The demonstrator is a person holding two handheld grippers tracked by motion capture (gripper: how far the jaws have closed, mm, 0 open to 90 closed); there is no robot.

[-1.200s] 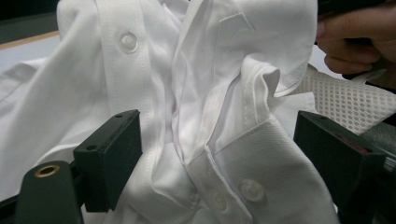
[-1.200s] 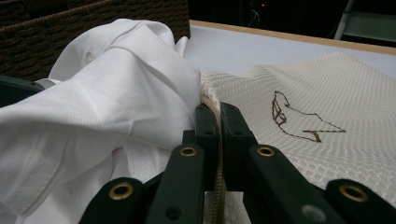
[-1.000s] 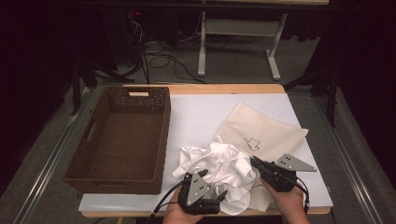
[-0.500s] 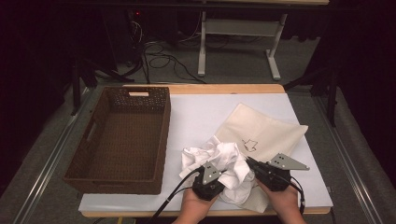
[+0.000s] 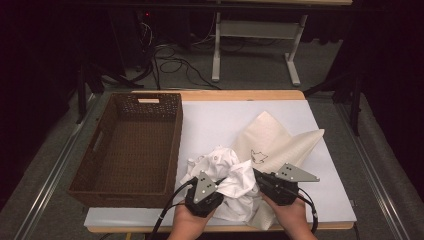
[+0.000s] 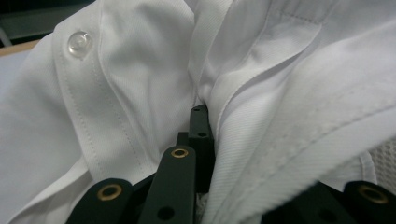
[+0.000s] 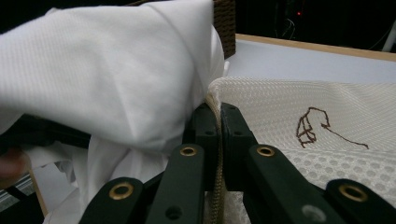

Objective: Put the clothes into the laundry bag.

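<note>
While clamped on a fold of the white shirt [image 6: 140,93], left gripper [image 5: 212,187] sits at the near edge of the worktop [image 5: 215,125], held from below by a hand [image 5: 189,226]. Jaws pressed together, cloth pinched between them, a clear button [image 6: 78,43] just up and left of the tips. Shirt crumpled in a heap directly ahead of that gripper and between both grippers, draped partly over the cream mesh bag [image 5: 280,142]. Right gripper [image 5: 261,177] closed tight on the corded rim of the mesh bag, rim running down between its jaws, white shirt hanging over its left jaw. Brown stitched mark [image 7: 310,126] on the bag ahead and right of those jaws. Brown wicker basket [image 5: 130,145] just left of the left gripper, apart from the shirt heap.
</note>
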